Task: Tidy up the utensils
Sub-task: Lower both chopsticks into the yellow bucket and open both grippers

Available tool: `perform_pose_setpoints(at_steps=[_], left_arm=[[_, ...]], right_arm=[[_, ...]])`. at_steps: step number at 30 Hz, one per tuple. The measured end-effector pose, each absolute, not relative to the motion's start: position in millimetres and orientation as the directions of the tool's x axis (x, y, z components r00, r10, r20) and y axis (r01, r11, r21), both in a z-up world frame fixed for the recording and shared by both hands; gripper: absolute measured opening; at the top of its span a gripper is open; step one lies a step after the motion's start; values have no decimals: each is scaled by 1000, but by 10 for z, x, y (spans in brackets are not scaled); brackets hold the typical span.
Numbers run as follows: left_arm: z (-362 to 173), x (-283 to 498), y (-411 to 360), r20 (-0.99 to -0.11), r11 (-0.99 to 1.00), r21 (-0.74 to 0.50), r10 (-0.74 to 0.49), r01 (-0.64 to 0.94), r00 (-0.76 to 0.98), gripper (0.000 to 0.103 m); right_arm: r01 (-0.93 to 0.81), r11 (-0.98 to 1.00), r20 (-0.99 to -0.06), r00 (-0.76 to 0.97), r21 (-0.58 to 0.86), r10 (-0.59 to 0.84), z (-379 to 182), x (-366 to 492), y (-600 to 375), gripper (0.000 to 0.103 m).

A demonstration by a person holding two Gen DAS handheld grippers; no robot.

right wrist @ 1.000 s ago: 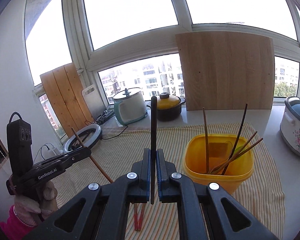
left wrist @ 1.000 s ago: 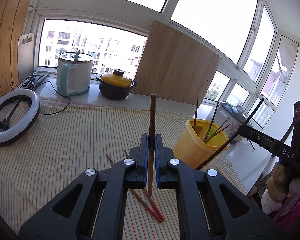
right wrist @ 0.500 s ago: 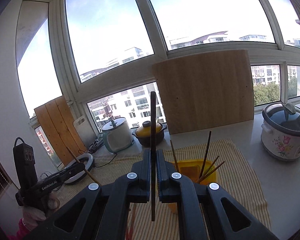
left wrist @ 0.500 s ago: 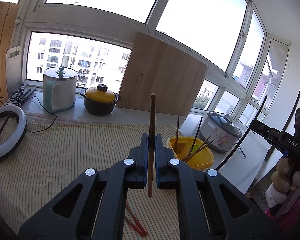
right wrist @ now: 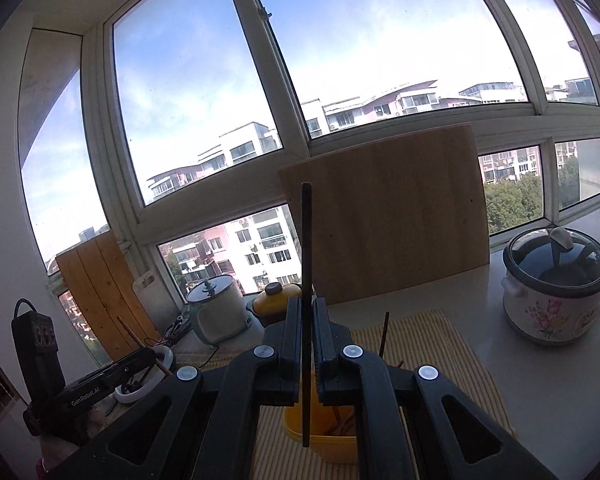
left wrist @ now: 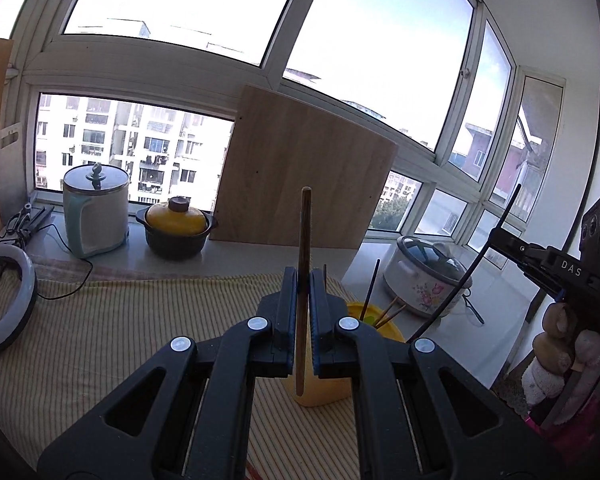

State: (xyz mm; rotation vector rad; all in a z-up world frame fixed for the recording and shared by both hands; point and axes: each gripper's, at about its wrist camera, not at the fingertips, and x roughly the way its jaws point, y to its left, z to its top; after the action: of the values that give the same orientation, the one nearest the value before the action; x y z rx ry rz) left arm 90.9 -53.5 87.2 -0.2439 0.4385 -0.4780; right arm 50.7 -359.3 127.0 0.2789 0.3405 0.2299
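Chopsticks first, from the left wrist: the left gripper (left wrist: 303, 280) is clamped on a brown chopstick (left wrist: 305, 232) standing upright between its pads, its lower end hanging before the yellow tub (left wrist: 380, 316), which holds several chopsticks.

From the right wrist, the right gripper (right wrist: 307, 312) is pinched on a black chopstick (right wrist: 306, 240), also upright, above the same yellow tub (right wrist: 332, 446) with sticks inside.

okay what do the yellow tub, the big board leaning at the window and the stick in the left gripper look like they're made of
Yellow tub: probably plastic, one even, smooth, slightly glossy colour. Big board: wood or plywood, pale matt face with fine grain lines. Stick clamped upright in the left gripper: looks like brown wood or bamboo, dull and streaky; which one is unclear.
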Motion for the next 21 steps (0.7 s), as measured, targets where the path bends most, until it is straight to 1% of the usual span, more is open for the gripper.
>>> perform_pose_setpoints(at_steps=[5,12,14,21], left_arm=[[974,929,-639,-331,858,-312,-501,408,800,4],[1089,1017,-792,-313,847,-310,-521,433,794,4],[1092,1065,-827,-317,838,-322,-534,440,784,4],[1076,1250,-951,-327,843,-327,-524,426,786,4]], right_arm=[[-141,942,-289,929,304,232,1278,605,-3677,3],[-102,954,-327,925,281,195,1131,753,-3726,3],[-94,955,-337,922,282,190,1076,789,-3755,3],[-74,951,-378,906,299,190,879,871,-3824,3]])
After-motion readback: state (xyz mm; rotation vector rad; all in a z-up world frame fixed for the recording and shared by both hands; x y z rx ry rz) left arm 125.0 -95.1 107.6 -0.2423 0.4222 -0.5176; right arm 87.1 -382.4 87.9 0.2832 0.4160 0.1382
